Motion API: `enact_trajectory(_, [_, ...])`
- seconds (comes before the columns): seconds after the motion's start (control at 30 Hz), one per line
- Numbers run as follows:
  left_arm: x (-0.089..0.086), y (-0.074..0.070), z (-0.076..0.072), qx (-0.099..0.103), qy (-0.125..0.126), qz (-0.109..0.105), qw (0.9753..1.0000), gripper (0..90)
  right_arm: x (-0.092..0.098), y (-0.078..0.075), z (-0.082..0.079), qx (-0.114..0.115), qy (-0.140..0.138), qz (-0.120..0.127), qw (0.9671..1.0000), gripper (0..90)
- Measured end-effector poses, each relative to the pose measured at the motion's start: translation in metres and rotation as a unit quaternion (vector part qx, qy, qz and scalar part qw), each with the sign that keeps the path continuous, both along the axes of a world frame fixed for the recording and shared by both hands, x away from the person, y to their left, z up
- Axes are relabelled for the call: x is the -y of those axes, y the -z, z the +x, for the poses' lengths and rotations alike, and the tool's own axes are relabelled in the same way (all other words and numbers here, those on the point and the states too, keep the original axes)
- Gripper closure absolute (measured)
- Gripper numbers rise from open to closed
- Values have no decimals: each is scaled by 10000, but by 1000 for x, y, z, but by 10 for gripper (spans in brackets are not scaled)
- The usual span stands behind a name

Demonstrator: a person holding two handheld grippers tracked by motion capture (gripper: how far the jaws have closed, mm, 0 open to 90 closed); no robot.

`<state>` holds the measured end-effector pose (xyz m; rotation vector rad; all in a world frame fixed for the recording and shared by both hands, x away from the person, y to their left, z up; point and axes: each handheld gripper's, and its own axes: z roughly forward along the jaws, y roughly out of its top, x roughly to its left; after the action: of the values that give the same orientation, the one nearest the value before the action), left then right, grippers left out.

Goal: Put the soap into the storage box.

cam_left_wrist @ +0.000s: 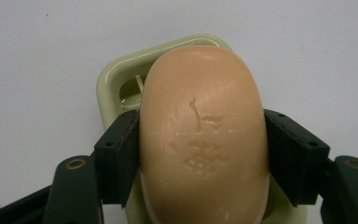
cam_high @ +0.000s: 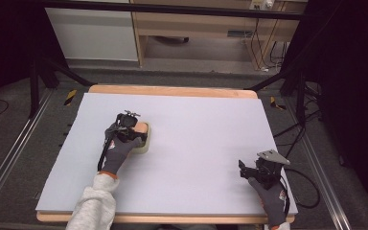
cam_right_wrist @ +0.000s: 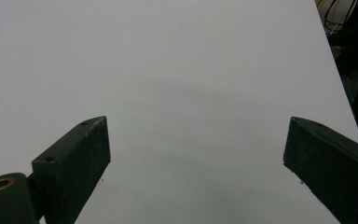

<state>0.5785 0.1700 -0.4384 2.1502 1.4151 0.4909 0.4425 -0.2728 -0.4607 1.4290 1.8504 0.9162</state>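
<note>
Left gripper view puts your left gripper (cam_left_wrist: 203,158) clamped on one peach oval soap bar (cam_left_wrist: 203,135), which sits over one pale green plastic soap dish (cam_left_wrist: 116,77) on the white table sheet (cam_high: 211,139), left of centre. Squeeze unevenly and the smooth bar may slip or drag the dish. Your right gripper (cam_right_wrist: 196,158) hangs spread wide, holding nothing.

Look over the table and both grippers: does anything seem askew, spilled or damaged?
Nothing stands out. The soap bar sits over its pale green dish, clamped by the left gripper; the right gripper is open above the bare tabletop.
</note>
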Motion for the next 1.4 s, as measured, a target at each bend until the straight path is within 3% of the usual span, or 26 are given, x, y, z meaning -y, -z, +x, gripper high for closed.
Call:
enact_trajectory(0.57, [1, 4, -4, 68, 44, 75, 9999, 312, 0, 0, 0, -14, -1, -15, 10000, 75])
enact_trajectory(0.77, [0, -2, -10, 212, 118, 17, 9997, 260, 0, 0, 0, -20, 10, -11, 10000, 75])
enact_trajectory(0.93, [-6, -13, -22, 456, 135, -37, 9989, 242, 1, 0, -1, -11, 43, 2, 10000, 74])
enact_trajectory(1.1, [-17, -23, -40, 723, 222, -237, 9969, 240, 4, 0, -1, 14, 85, 2, 10000, 74])
enact_trajectory(1.2, [-21, -25, -46, 801, 280, -305, 9959, 237, 5, -1, -2, 15, 115, 13, 9999, 74])
enact_trajectory(1.23, [-24, -25, -53, 907, 305, -399, 9946, 237, 6, 0, -2, 21, 119, 9, 9999, 74])
enact_trajectory(1.4, [-34, -19, -72, 1030, 371, -443, 9930, 235, 9, 0, -2, 25, 182, 10, 9998, 71])
